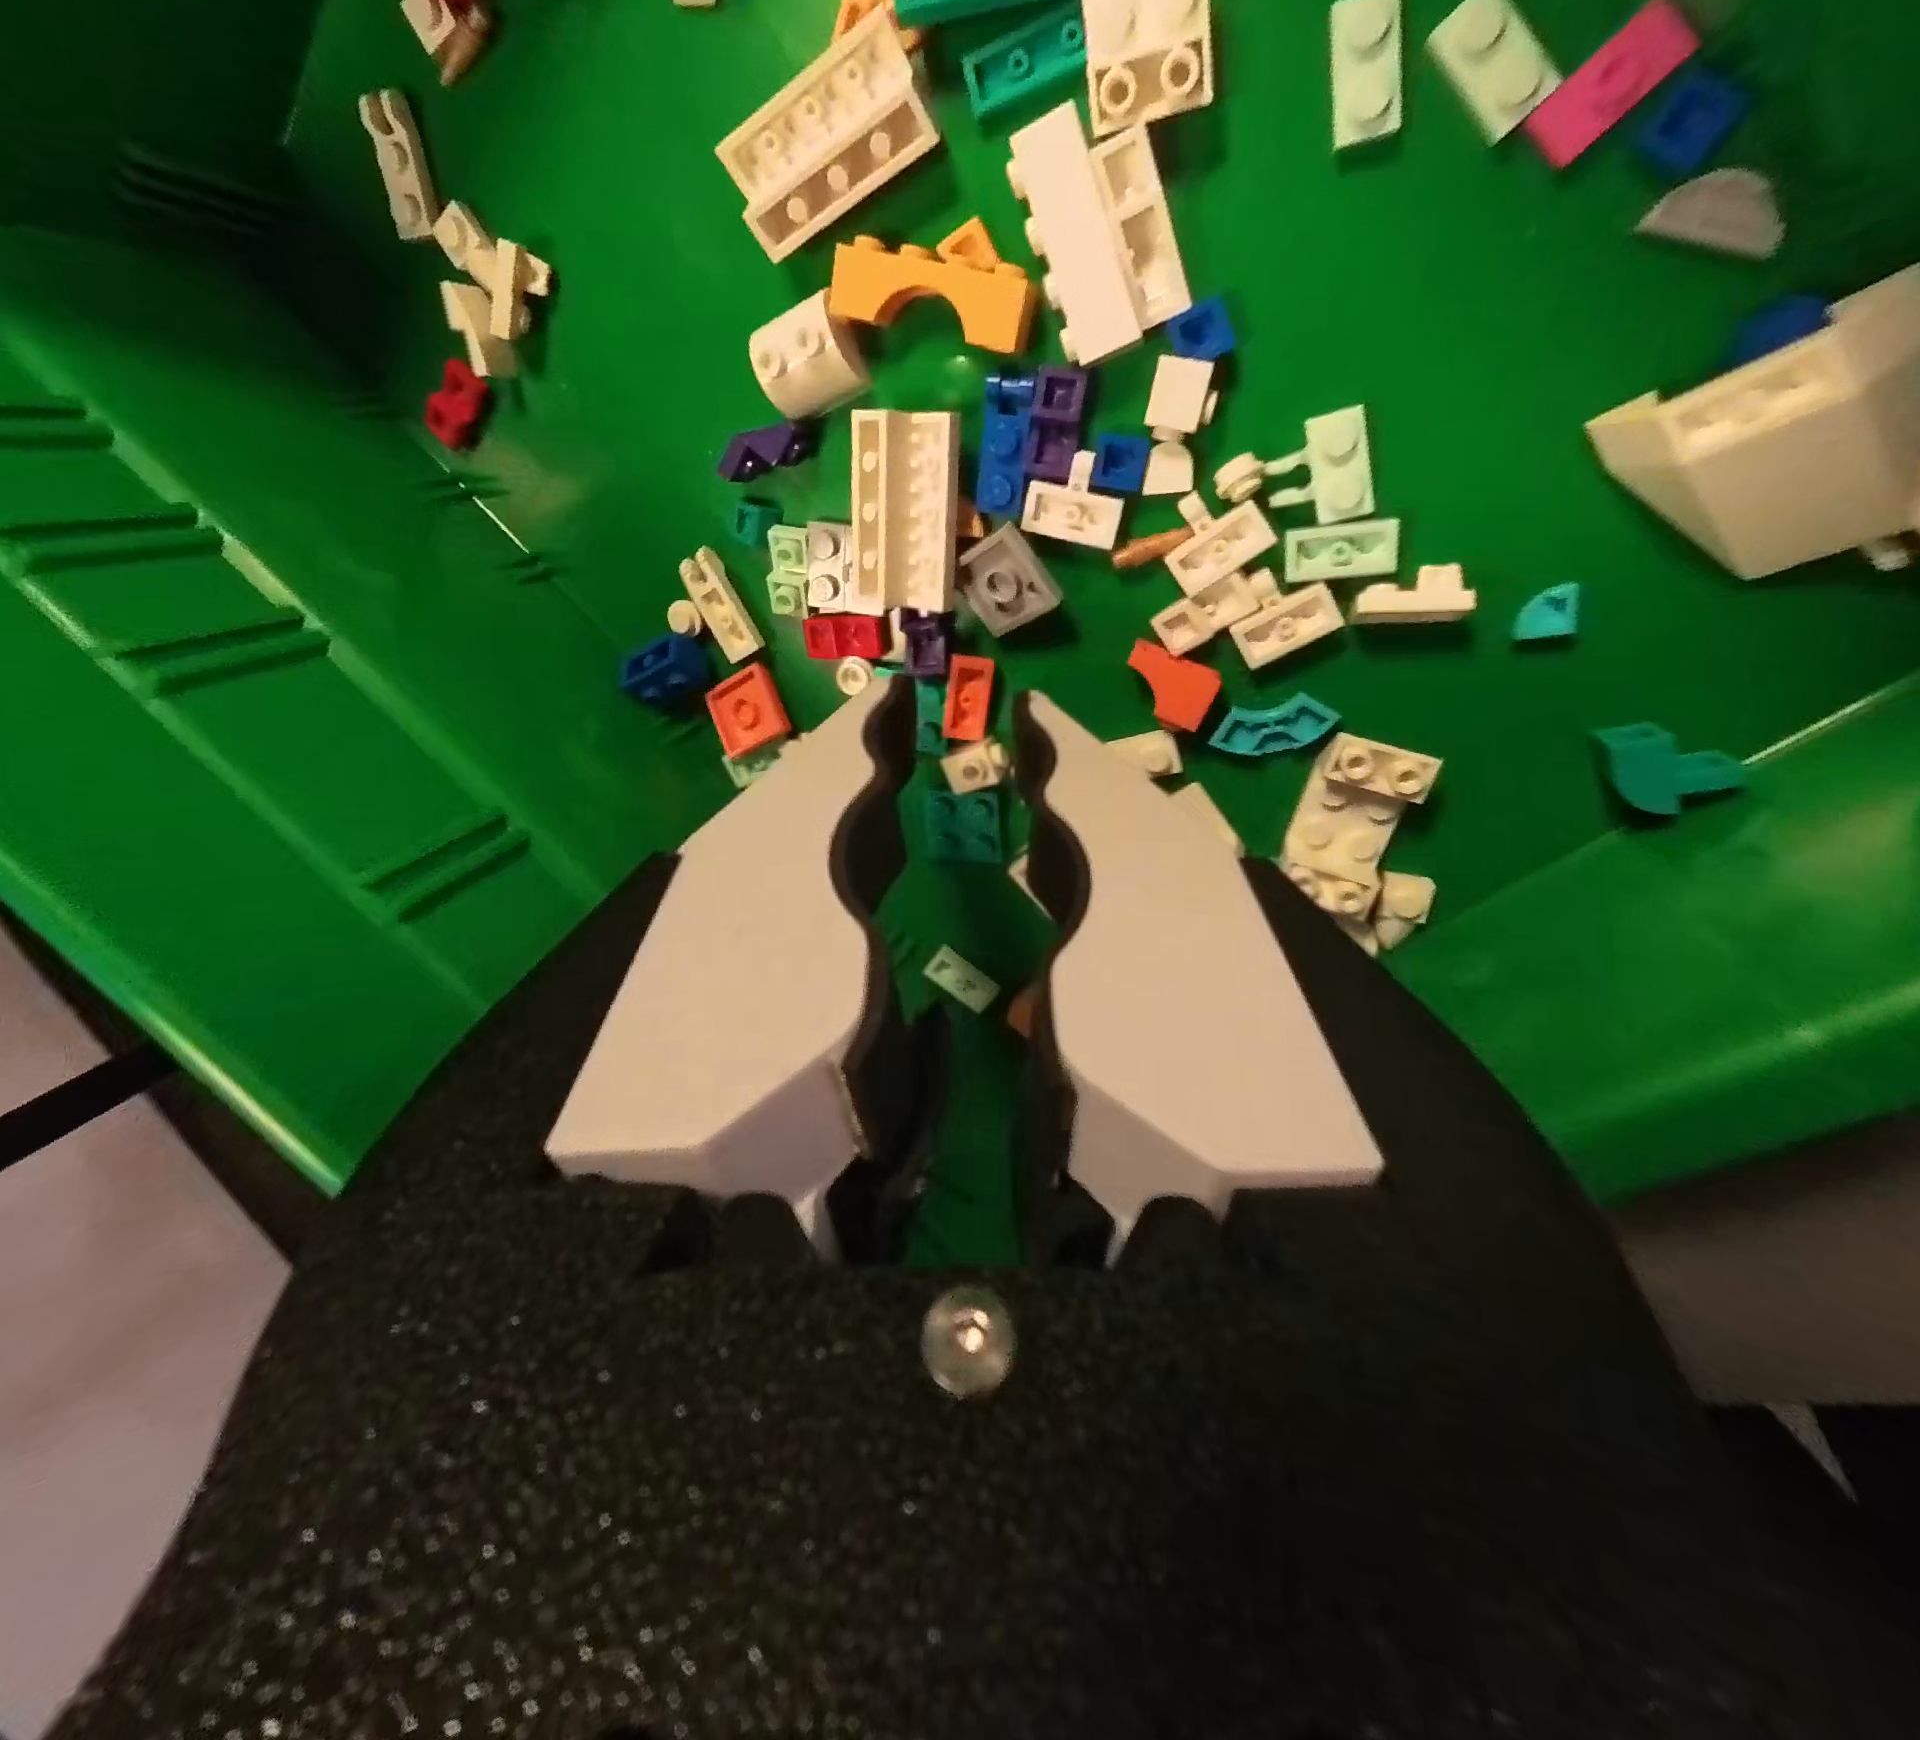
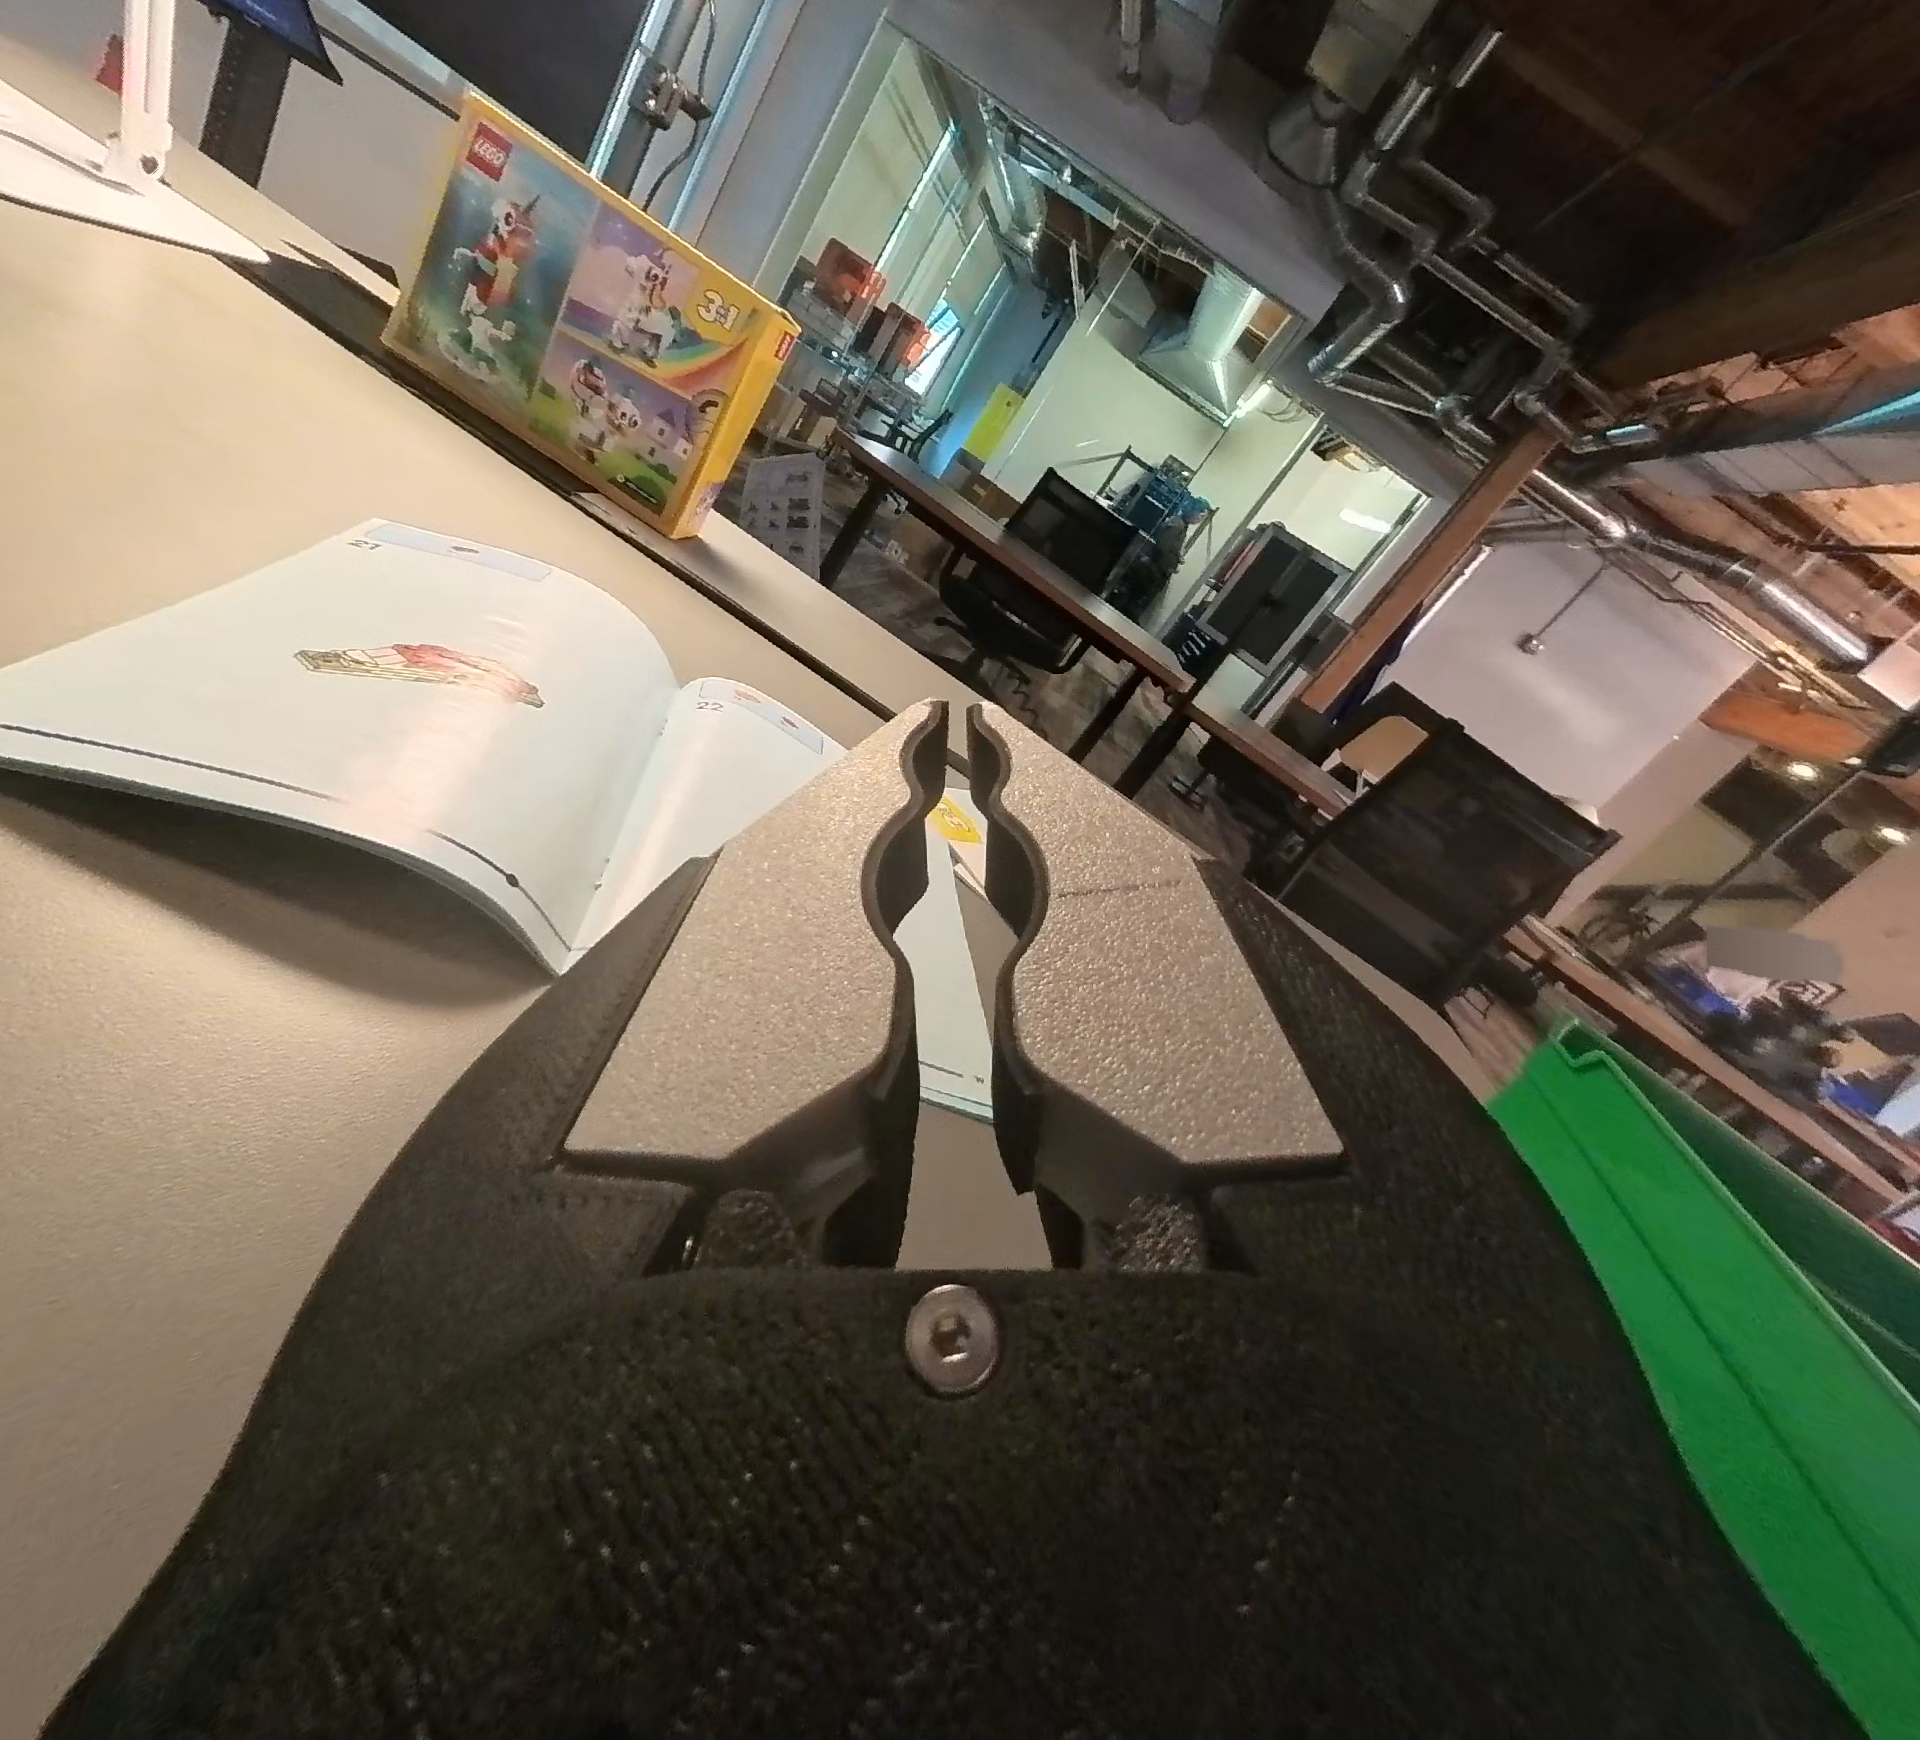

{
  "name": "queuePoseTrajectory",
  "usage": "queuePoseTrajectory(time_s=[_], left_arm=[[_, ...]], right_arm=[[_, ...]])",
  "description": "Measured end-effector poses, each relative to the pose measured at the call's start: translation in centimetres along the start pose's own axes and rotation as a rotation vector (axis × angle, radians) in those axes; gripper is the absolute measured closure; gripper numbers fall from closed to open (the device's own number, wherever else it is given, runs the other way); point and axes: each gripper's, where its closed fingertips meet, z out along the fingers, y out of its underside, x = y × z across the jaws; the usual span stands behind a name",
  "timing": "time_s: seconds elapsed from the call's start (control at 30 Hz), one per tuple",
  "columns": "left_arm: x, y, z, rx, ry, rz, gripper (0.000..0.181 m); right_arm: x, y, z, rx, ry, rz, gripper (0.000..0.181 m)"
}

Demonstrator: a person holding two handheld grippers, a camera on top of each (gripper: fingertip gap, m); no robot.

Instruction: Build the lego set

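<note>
Left gripper [image 1: 961,703] hovers, jaws apart, over loose bricks in the green bin [image 1: 260,755], choosing one; right gripper [image 2: 956,711] (jaws nearly together, empty) rests beside the bin.

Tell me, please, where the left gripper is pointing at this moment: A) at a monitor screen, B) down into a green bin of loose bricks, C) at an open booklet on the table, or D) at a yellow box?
B: in the left wrist view the left gripper is open and hangs over the green bin, with loose bricks such as an orange arch brick scattered on its floor.
</note>
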Motion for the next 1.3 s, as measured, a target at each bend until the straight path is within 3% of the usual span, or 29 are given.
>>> queuePoseTrajectory(time_s=[0.03,0.27,0.37,0.47,0.6,0.73,0.9,1.03,1.13,1.3], left_arm=[[0.0,0.1,0.2,-0.009,-0.005,0.002,0.165],[-0.2,0.3,0.2,-0.026,-0.010,-0.022,0.173],[-0.9,-0.4,-0.3,0.040,-0.042,-0.073,0.176],[-1.2,-4.3,-3.1,0.358,0.030,-0.238,0.176],[-0.9,-8.2,-9.4,0.791,0.354,-0.481,0.176],[-0.9,-8.7,-11.9,0.923,0.581,-0.591,0.177],[0.0,-8.6,-11.7,0.885,0.603,-0.552,0.176],[3.0,-7.8,-8.1,0.633,0.481,-0.338,0.176],[5.5,-7.9,-6.5,0.520,0.482,-0.184,0.176],[5.7,-6.9,-3.2,0.332,0.382,-0.064,0.176]], right_arm=[[0.0,0.0,0.0,0.000,0.000,0.000,0.179],[-0.2,0.0,0.0,-0.001,-0.009,-0.010,0.179],[-0.2,0.0,0.0,-0.001,-0.011,-0.013,0.179],[-0.2,0.0,0.0,-0.001,-0.010,-0.013,0.179],[-0.3,0.0,0.0,-0.001,-0.013,-0.015,0.180],[-0.3,0.0,0.0,0.002,-0.016,-0.013,0.180],[-0.4,0.0,0.0,0.002,-0.018,-0.015,0.180],[-0.2,0.0,0.0,0.004,-0.011,-0.009,0.180],[-0.2,0.1,-0.1,0.000,-0.006,-0.017,0.180],[0.2,0.3,0.0,-0.020,0.020,-0.036,0.180]])
